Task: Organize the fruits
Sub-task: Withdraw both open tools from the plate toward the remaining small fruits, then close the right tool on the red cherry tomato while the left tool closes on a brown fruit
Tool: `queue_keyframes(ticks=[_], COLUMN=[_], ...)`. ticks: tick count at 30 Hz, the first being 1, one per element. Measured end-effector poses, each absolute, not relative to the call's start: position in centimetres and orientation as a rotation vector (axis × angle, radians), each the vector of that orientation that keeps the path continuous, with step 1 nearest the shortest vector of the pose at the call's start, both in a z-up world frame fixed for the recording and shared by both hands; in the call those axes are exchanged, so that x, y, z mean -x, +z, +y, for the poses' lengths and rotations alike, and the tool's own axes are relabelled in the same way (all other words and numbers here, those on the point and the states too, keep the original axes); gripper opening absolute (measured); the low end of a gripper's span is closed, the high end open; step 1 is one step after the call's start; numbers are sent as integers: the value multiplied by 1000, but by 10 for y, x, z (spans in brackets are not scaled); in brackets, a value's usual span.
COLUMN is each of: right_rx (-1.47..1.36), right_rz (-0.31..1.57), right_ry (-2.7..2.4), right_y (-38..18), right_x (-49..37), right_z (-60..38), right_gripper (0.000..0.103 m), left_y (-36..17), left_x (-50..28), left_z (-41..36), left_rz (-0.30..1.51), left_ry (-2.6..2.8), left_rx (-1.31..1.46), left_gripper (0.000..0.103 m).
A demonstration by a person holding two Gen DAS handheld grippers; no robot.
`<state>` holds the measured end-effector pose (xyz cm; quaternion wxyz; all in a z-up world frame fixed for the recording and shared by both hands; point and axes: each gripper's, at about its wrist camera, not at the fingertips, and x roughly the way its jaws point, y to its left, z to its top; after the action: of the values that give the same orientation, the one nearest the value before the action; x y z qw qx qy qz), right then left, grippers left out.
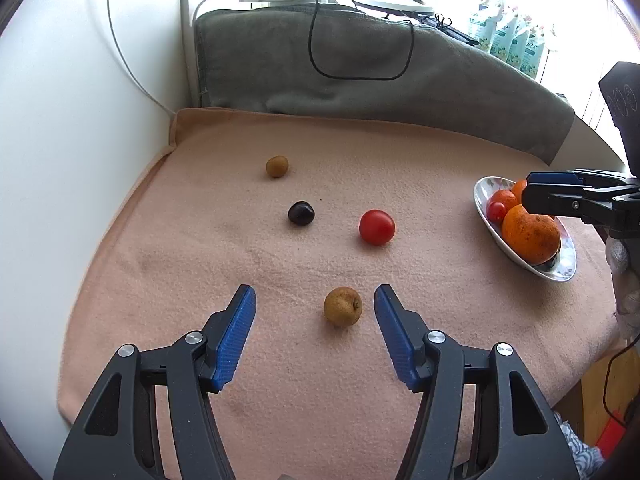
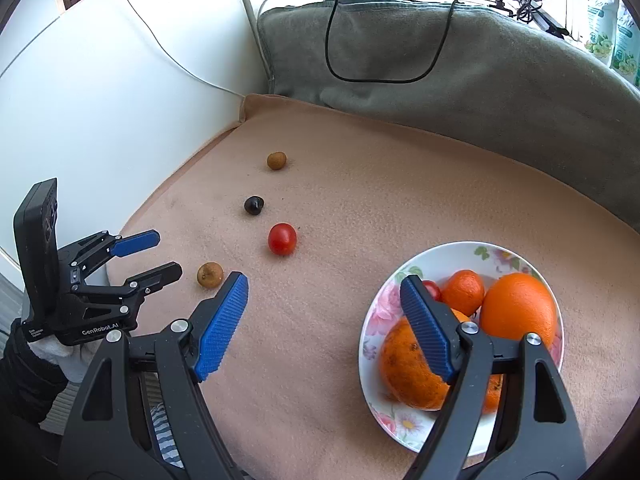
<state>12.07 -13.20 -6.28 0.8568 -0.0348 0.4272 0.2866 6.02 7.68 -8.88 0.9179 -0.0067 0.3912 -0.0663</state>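
Note:
On the pink blanket (image 1: 240, 248) lie a small brown fruit (image 1: 277, 166), a dark plum (image 1: 301, 212), a red tomato (image 1: 377, 227) and a nearer brown fruit (image 1: 343, 306). My left gripper (image 1: 314, 298) is open, and the nearer brown fruit (image 2: 209, 275) sits between its fingers, untouched. A flowered plate (image 2: 376, 312) at the right holds a big orange (image 2: 518, 312), a speckled orange (image 2: 412, 364), a mandarin (image 2: 462, 292) and a small tomato (image 2: 434, 289). My right gripper (image 2: 326, 282) hangs open over the plate's left rim, empty. It (image 1: 532, 196) shows above the plate (image 1: 484, 196) in the left wrist view.
A grey folded towel (image 1: 360, 64) with a black cable (image 1: 360, 76) on it borders the blanket at the back. A white wall (image 1: 80, 120) runs along the left. The blanket's front edge drops off at the lower right, by a wooden floor (image 1: 600, 384).

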Motion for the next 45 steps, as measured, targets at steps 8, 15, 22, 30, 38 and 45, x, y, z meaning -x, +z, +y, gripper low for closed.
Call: queue_keyframes(ticks=[8,15,22,30,38,45], right_rx=[77,30,-34,-65,-95,-70], right_rz=[927,995,1063,1146,1193,1219], right_ry=[625,639,661,667,663,647], right_y=[-69,-83,-93,-109,-117,-127], right_x=[-135,-153,-168,-186,-201,-207], right_z=[-103,-89,-79,-65,-56,-49], right_gripper=[81,81,75,66,62,57], left_y=[-105,-111,-114,-122,-125,-129], left_x=[-54,-52,-56,-64,-73,-77], left_z=[84,79,73,68,72,70], left_rz=[833,851,865,893,893,904], left_ry=[-149,-193,-228,-249,-243,-249], left_rx=[68,94,111,130,129,123], left_gripper=[56,52,48,44,43,42])
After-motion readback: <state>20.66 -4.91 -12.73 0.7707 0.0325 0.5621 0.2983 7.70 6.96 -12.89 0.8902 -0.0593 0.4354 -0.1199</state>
